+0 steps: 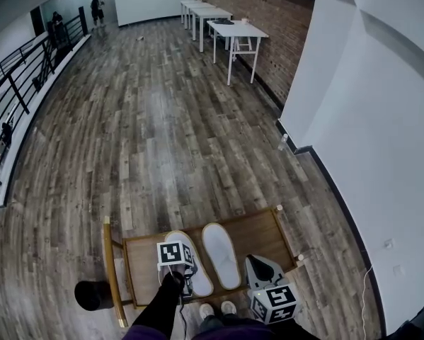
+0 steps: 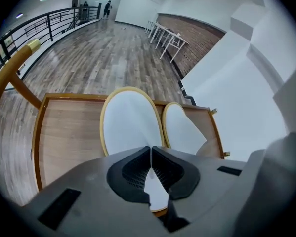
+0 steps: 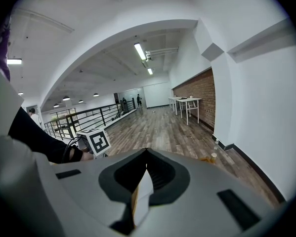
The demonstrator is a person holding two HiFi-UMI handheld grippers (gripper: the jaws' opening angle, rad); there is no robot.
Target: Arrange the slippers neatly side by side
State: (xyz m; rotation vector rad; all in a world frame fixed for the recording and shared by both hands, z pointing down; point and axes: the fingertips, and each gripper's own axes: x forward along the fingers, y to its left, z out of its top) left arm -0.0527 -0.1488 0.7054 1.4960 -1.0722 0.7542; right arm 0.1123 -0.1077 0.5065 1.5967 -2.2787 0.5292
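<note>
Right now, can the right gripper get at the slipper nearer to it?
Probably yes: the right gripper hovers just beside that slipper over the wooden table, with nothing between them, though its jaws look shut.

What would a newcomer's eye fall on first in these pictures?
The left slipper and the right slipper, white, lie side by side on a rimmed wooden table at the bottom of the head view. The left claw, shut, hangs over the left slipper's near end. Behind them runs a long plank floor, with white tables along a brick wall at the top.
</note>
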